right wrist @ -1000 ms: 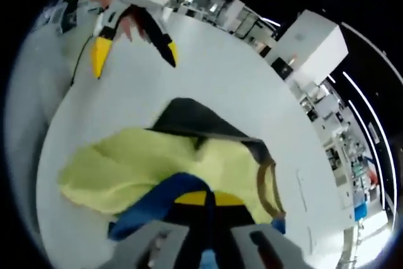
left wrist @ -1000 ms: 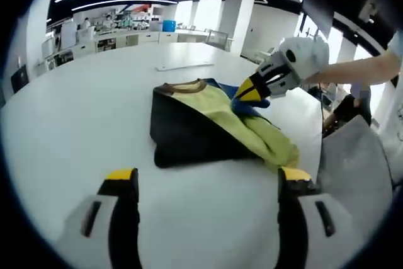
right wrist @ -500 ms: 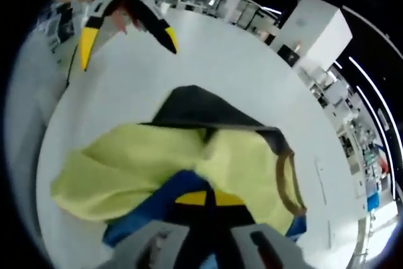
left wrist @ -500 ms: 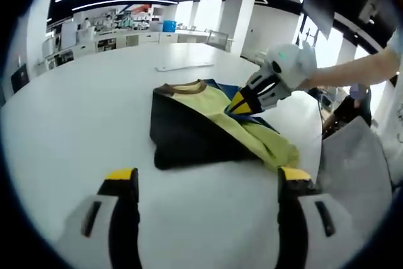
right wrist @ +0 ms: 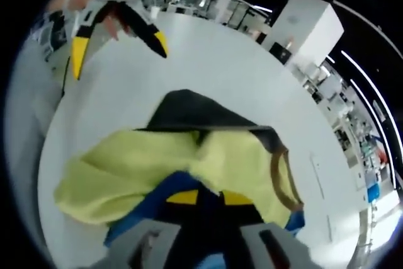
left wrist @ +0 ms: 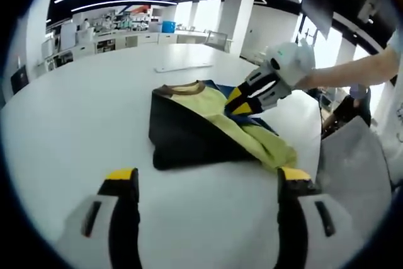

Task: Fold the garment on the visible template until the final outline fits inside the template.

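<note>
Since a second ago, your right gripper is dragging the garment's blue fold, jaws pinched shut; left gripper, hovering wide open and empty, is risking bunched layers slipping.

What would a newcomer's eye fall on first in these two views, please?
The yellow, black and blue garment lying half folded on the white table. The right claw is shut on its blue part at the far side, while the left claw hangs open above bare table on the near side.
</note>
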A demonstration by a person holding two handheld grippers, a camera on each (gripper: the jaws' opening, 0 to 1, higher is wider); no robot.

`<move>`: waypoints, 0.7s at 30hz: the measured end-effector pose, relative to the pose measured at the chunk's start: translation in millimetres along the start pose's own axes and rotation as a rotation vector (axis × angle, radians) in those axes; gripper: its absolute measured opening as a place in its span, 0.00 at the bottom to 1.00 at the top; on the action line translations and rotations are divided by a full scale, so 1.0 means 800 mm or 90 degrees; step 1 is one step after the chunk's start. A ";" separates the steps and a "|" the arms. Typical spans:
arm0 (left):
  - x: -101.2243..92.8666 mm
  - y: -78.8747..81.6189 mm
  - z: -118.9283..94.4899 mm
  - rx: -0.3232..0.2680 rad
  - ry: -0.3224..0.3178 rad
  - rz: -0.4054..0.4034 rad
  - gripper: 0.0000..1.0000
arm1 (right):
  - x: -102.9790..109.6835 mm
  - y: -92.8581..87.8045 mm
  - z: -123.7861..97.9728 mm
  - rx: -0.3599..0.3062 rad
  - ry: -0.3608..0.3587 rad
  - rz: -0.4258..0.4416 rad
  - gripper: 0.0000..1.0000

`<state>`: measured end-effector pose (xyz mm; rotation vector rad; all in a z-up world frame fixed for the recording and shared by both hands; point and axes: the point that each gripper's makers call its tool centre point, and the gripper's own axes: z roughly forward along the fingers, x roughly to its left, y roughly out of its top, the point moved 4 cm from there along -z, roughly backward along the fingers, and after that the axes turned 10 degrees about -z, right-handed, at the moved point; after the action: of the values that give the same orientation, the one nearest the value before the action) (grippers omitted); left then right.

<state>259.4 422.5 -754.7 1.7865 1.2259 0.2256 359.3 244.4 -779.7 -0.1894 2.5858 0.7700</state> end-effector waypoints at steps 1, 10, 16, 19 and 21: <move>0.000 0.000 0.000 0.000 -0.001 0.000 0.88 | -0.001 -0.001 -0.001 -0.003 -0.001 0.005 0.12; -0.003 0.000 -0.002 0.003 -0.004 0.008 0.89 | -0.004 -0.007 -0.030 -0.024 -0.021 0.073 0.31; -0.002 0.001 -0.004 0.006 -0.005 0.018 0.89 | 0.005 -0.021 -0.046 -0.026 -0.040 0.132 0.47; -0.006 0.003 -0.004 0.005 -0.007 0.022 0.89 | 0.014 -0.028 -0.056 -0.034 -0.052 0.169 0.58; -0.010 0.004 -0.005 0.005 -0.008 0.023 0.89 | 0.020 -0.033 -0.061 -0.034 -0.058 0.185 0.64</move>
<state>255.7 418.2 -747.5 1.8158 1.1874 0.2292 333.2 195.4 -762.9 0.2055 2.5379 0.9268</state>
